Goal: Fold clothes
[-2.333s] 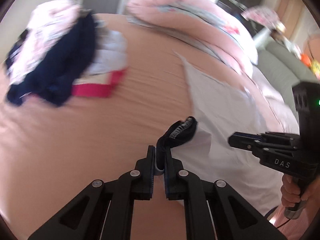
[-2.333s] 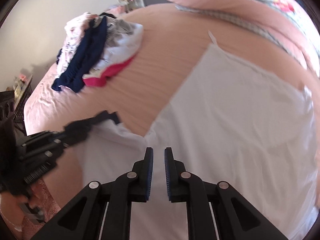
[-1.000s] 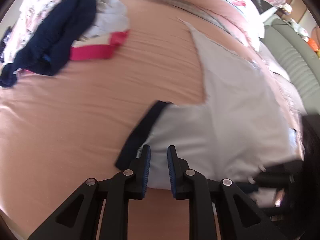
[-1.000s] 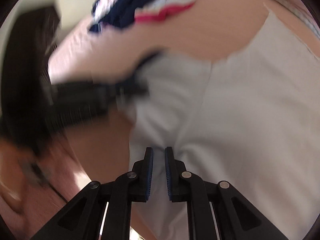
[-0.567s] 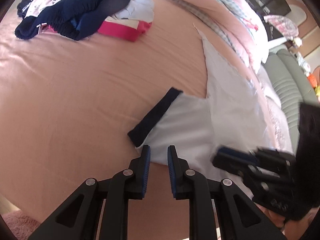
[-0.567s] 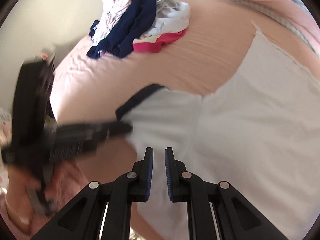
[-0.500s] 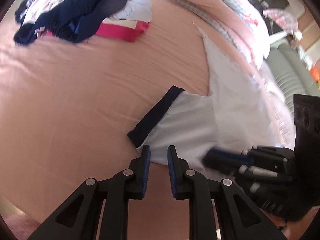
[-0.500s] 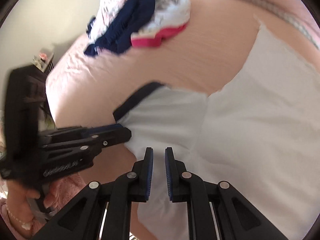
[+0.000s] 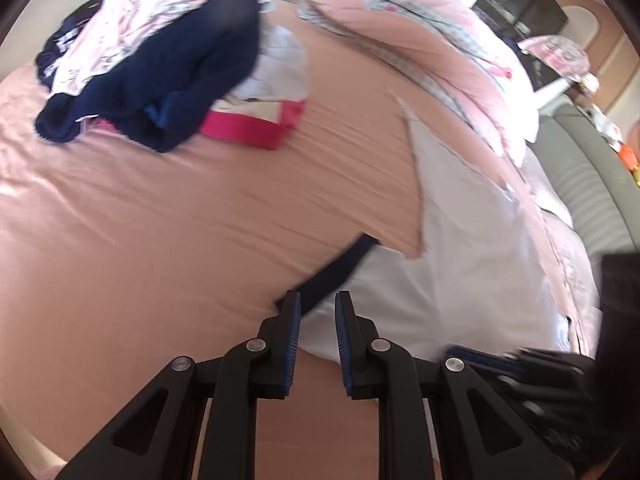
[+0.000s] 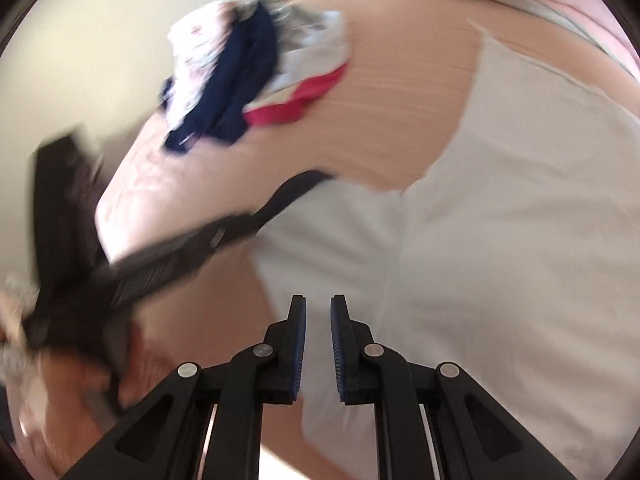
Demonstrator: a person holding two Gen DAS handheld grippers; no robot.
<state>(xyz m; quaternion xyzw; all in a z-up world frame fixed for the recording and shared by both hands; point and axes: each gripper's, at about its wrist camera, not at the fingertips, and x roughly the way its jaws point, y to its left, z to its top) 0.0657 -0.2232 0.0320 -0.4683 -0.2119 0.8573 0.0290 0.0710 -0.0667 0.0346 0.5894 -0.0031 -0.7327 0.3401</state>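
- On the peach bedsheet [image 9: 168, 216] a white T-shirt [image 9: 472, 248] lies spread flat, its near sleeve out to the side and ending in a navy cuff [image 9: 336, 270].
- Left gripper [image 9: 317, 322]: jaws parted, nothing between them, tips just over the near end of the cuff. Whether they touch the cloth cannot be told.
- Right gripper [image 10: 318, 320]: jaws also parted and empty, hovering over the shirt's body near its lower-left edge.
- Step in hand, as I read it — laying out is done and the first fold has not begun; both tools look to be lining up on the sleeve side.
- Next move calls for pinching the cuff or sleeve edge with the left tool and carrying it across onto the body, with the right tool pinning or lifting the hem so the panel folds straight. Thin cloth — a shallow bite may slip.
- Change since 2.3 s ago: then the left jaws were clamped on the cuff, held up off the bed; now the cuff lies flat and the jaws are free.
- Since half a second ago both views have swung; the right wrist view is smeared by motion, so the left tool shows there only as a dark blur.
- Pile of unfolded clothes [image 9: 160, 60] — navy, pink print, red trim — sits well apart at the far side, under the pink duvet [image 9: 420, 28].
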